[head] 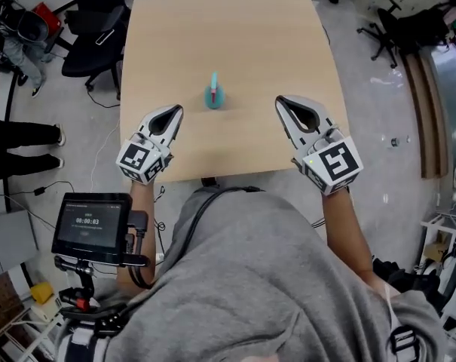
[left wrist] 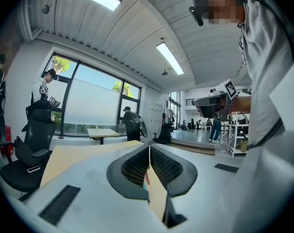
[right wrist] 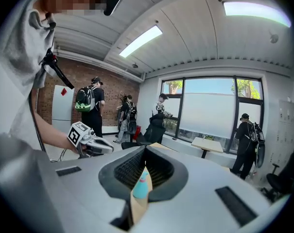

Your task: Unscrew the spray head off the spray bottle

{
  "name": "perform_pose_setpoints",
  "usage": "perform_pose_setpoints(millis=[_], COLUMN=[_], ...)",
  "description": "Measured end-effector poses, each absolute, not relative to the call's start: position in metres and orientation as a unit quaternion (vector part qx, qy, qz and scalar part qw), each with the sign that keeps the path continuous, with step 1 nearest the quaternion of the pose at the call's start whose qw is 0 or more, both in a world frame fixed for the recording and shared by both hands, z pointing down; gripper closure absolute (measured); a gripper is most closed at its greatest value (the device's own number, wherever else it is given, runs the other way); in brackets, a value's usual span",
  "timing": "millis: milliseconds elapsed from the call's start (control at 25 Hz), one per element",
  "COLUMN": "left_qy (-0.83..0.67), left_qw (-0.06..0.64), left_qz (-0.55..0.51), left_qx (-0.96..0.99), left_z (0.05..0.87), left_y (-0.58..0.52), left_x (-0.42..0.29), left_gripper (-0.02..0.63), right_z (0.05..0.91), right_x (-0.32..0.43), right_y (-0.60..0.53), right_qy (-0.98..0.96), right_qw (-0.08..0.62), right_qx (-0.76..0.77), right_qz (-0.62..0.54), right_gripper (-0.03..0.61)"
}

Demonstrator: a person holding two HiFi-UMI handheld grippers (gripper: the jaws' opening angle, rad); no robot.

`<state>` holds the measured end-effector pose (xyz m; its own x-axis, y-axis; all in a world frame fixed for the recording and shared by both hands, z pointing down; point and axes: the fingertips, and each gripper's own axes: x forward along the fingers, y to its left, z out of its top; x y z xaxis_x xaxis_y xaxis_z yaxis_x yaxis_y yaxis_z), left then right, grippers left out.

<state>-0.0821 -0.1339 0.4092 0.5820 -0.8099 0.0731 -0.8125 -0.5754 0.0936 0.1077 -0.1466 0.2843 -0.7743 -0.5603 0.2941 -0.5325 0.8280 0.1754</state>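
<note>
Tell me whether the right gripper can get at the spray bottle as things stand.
Probably yes: only bare table lies between the right gripper and the upright spray bottle. Its jaws are shut and must open first.

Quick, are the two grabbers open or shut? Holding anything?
Left gripper: shut, holding nothing.
Right gripper: shut, holding nothing.

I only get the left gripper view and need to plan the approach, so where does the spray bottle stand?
Observer: The spray bottle stands upright mid-table, ahead of both grippers and between them.
Operator: Is the right gripper on it?
Observer: No. The right gripper is shut, apart from the bottle and holding nothing.
Operator: Is it aimed at the bottle?
Observer: Yes. Its own view shows the bottle in line with the slit between its jaws.
</note>
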Motion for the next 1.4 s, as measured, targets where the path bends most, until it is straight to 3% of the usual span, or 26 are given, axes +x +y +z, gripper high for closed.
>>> perform_pose_setpoints(millis=[240, 280, 360, 440, 560, 680, 960, 1080, 1200, 1320, 1400], left_qy=[-0.395, -0.387, -0.369, -0.350, -0.331, -0.307, -0.317, -0.308, -0.294, -0.318, -0.318], left_qw=[0.081, 0.089, 0.104, 0.100, 0.079, 0.065, 0.044, 0.045, 0.046, 0.068, 0.073], left_qz=[0.053, 0.057, 0.075, 0.106, 0.156, 0.199, 0.215, 0.235, 0.246, 0.241, 0.249], left_qx=[0.913, 0.916, 0.921, 0.925, 0.927, 0.928, 0.923, 0.921, 0.922, 0.914, 0.912], left_z=[0.490, 0.504, 0.538, 0.573, 0.605, 0.625, 0.648, 0.661, 0.665, 0.676, 0.680], left_y=[-0.189, -0.199, -0.217, -0.232, -0.250, -0.255, -0.297, -0.304, -0.297, -0.308, -0.304], left_x=[-0.083, -0.085, -0.081, -0.064, -0.032, -0.008, 0.032, 0.034, 0.045, 0.037, 0.036], left_gripper=[0.604, 0.581, 0.397, 0.294, 0.185, 0.124, 0.121, 0.121, 0.123, 0.179, 0.183], right_z=[0.290, 0.294, 0.308, 0.328, 0.335, 0.334, 0.363, 0.371, 0.378, 0.396, 0.403], right_x=[0.072, 0.069, 0.067, 0.070, 0.076, 0.070, 0.062, 0.055, 0.059, 0.049, 0.048], right_y=[-0.183, -0.190, -0.200, -0.206, -0.208, -0.200, -0.250, -0.269, -0.264, -0.279, -0.278], right_qy=[-0.929, -0.925, -0.920, -0.916, -0.913, -0.915, -0.913, -0.923, -0.920, -0.919, -0.917], right_qw=[0.199, 0.203, 0.217, 0.234, 0.249, 0.257, 0.297, 0.265, 0.276, 0.300, 0.307], right_qx=[0.309, 0.316, 0.324, 0.326, 0.323, 0.310, 0.280, 0.276, 0.273, 0.248, 0.243], right_qz=[-0.049, -0.046, -0.035, -0.020, -0.002, 0.008, 0.014, 0.039, 0.051, 0.066, 0.080], right_gripper=[0.574, 0.574, 0.574, 0.574, 0.574, 0.574, 0.574, 0.574, 0.574, 0.574, 0.574])
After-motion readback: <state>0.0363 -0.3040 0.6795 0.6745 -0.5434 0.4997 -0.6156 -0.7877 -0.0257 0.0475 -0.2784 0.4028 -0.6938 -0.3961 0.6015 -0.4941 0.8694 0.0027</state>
